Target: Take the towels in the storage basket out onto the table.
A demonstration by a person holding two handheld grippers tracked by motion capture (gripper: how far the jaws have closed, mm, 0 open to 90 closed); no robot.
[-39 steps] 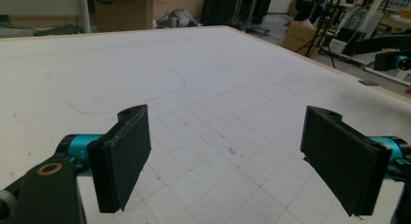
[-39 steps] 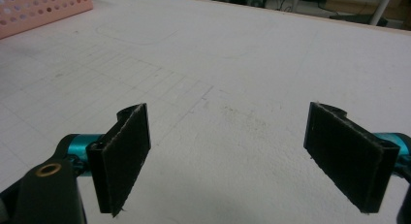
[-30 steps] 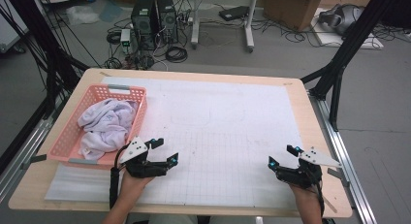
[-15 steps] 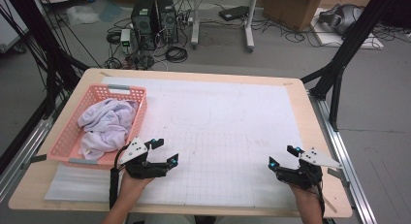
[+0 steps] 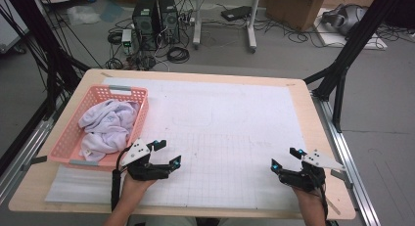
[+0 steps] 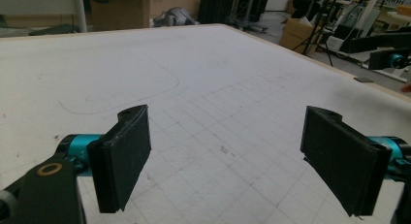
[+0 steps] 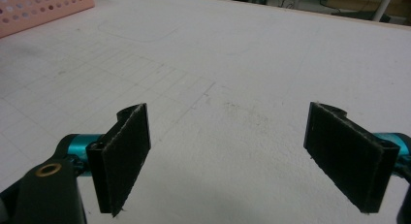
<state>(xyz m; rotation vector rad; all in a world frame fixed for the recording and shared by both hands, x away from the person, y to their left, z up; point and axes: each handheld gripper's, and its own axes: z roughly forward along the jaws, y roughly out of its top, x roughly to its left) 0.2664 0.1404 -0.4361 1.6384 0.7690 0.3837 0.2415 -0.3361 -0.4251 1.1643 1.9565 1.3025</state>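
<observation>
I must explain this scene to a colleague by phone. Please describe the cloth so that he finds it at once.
Start at the wooden table covered by a white gridded sheet. On its left side stands a pink perforated basket. The cloth is the crumpled pale lilac-white bundle inside it, the only soft thing on the table.

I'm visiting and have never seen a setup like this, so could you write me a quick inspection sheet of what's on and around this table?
Surface: wooden table covered by a white gridded sheet with faint pen outlines.
Job's things: pink basket at the left side, holding a crumpled white cloth.
Clutter: nothing seen on the sheet.
Grippers: left gripper near the basket, jaws wide apart, holding nothing; right gripper at the near right corner, jaws wide apart, holding nothing.
Cables: a black cable runs along the left forearm; loose cables on the floor.
Surroundings: computer towers, cardboard boxes, black stand legs.
</observation>
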